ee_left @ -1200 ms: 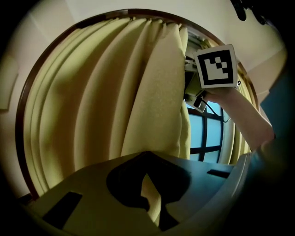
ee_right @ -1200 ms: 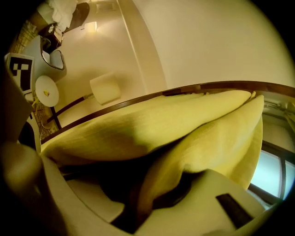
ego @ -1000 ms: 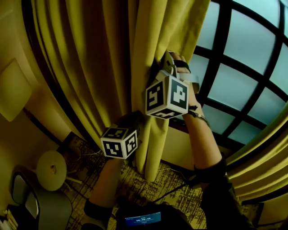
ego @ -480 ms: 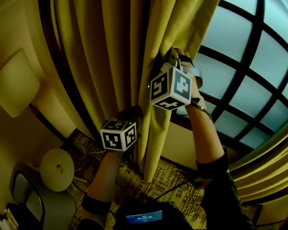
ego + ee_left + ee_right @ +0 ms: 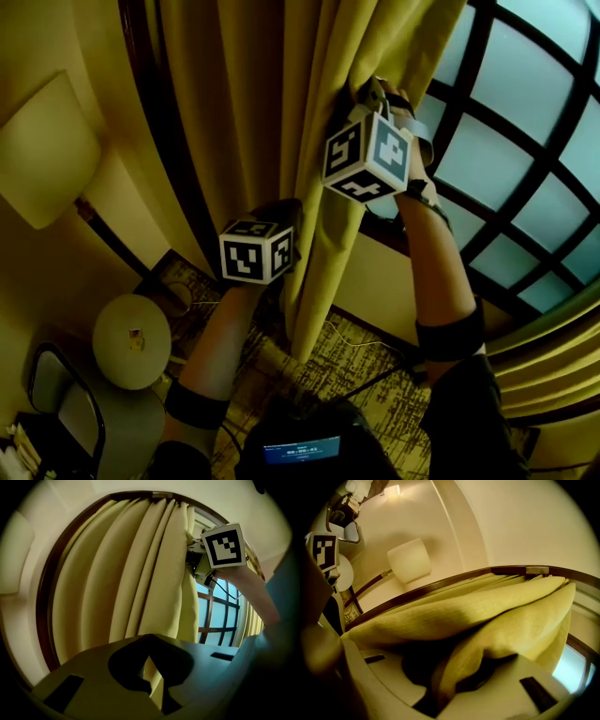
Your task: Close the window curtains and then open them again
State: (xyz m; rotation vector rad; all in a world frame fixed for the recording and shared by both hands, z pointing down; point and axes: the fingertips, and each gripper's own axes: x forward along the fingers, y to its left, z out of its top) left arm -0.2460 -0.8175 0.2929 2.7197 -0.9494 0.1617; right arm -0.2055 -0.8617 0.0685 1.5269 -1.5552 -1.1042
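Curtain (image 5: 253, 103): gathered in hanging folds beside the window (image 5: 525, 141), whose panes are left uncovered.
Left gripper (image 5: 150, 660): jaws closed on a thin fold of curtain, lower down.
Right gripper (image 5: 440, 686): jaws clamped on a thicker fold, higher up.

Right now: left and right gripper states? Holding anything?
Left gripper: closed, pinching a thin bit of the yellow curtain.
Right gripper: closed on a thicker fold of the same curtain.

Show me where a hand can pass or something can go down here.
Open: in front of the window, right of the curtain edge, and the carpet under the sill, though cables cross it. Crowded: lower left, with round table, chair and lamp.
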